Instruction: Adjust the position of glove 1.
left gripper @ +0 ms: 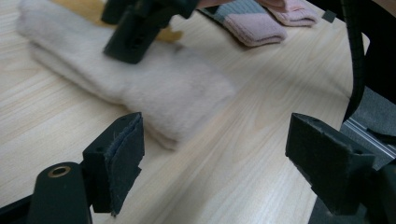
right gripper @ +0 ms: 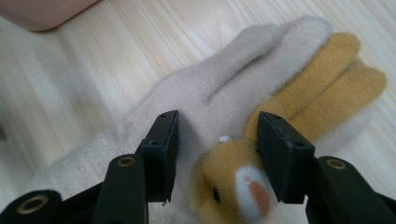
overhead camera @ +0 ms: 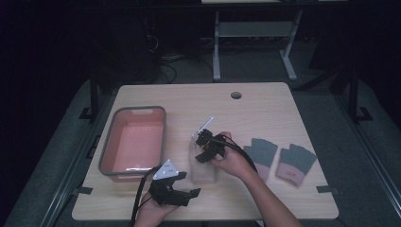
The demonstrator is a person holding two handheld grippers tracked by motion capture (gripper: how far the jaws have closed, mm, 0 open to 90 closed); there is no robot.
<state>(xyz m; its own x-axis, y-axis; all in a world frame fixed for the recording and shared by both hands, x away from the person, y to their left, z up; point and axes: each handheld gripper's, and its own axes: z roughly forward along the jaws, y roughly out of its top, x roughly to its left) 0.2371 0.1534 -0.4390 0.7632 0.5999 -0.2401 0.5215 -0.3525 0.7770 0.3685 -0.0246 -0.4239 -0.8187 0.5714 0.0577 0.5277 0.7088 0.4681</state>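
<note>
Right now the right claw [right gripper: 217, 140] straddles the cream glove [right gripper: 196, 93] mid-counter [overhead camera: 265, 101] — jaws half-open, not yet pinching. Better to lower squarely and close on the fabric. Near the front edge, the left claw [left gripper: 215, 154] gapes wide, empty.

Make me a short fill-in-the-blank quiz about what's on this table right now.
1. The tub on the table is ____ inside.
2. The right gripper has its jaws on either side of an animal face on the cream ____.
3. The two grey and pink gloves lie to the ____ of the right gripper in the high view.
4. The left gripper has its jaws ____.

Missing words: pink; glove; right; open
</note>
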